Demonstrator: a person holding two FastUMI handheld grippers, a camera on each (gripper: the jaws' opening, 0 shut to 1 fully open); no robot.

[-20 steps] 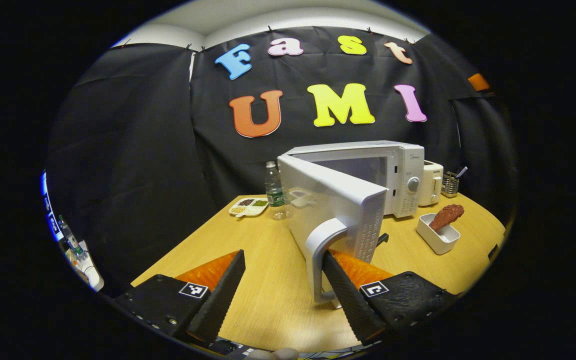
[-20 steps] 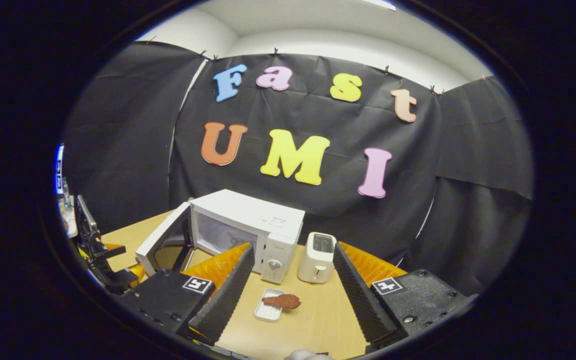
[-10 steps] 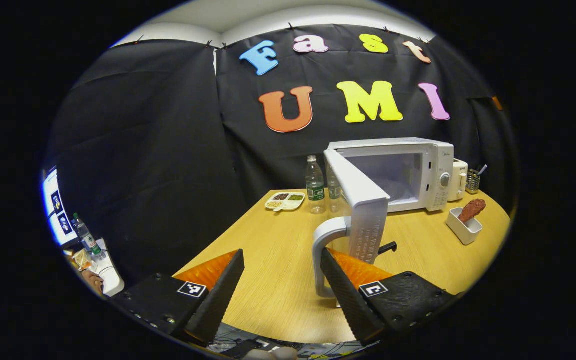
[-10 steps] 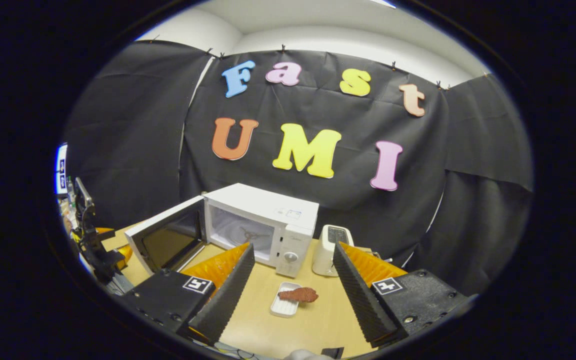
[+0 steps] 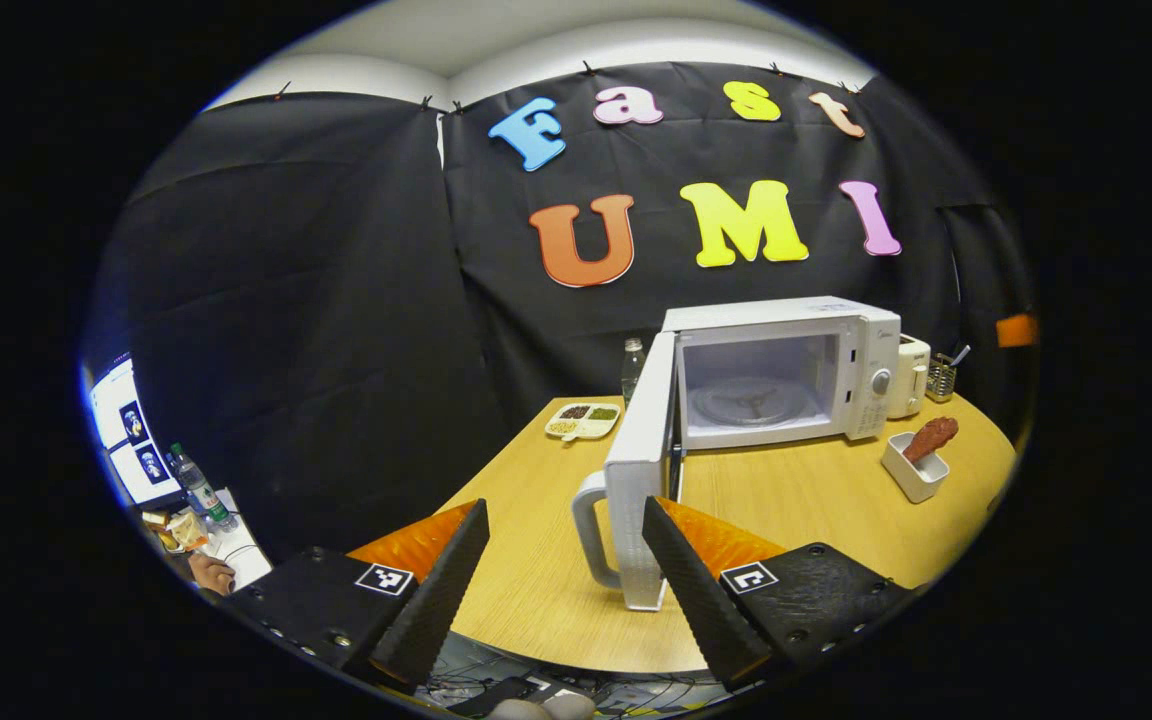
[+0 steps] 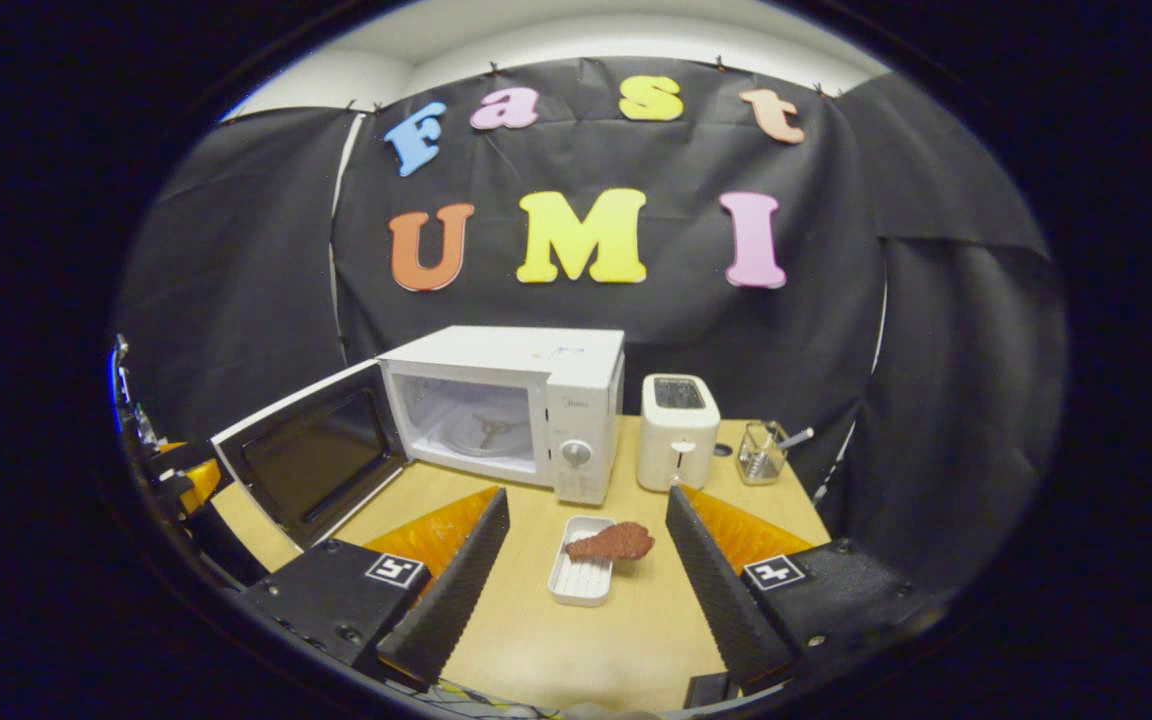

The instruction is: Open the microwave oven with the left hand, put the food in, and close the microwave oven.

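Note:
The white microwave [image 5: 861, 350] stands at the back of the wooden table with its door [image 5: 641, 470] swung wide, showing the turntable inside. The door's handle [image 5: 588, 530] stands between the spread fingers of my left gripper [image 5: 566, 600], close to the right finger; I cannot tell whether they touch. That gripper is open. The food, a brown drumstick [image 6: 613, 543], lies across a white dish [image 6: 576, 585] in front of the microwave [image 6: 526, 385]. My right gripper [image 6: 576, 605] hovers open just short of the dish. The drumstick [image 5: 932, 438] also appears at the far right of the left gripper view.
A white toaster [image 6: 678, 430] and a wire utensil holder [image 6: 761, 460] stand right of the microwave. A divided snack tray [image 5: 583, 421] and a water bottle [image 5: 632, 365] sit behind the open door [image 6: 311, 465]. A screen [image 5: 131, 430] and a cluttered side table lie off to the left.
The microwave door has swung from partly open to wide open as my left gripper drew back with the handle. The right gripper has turned toward the dish and moved nearer to it.

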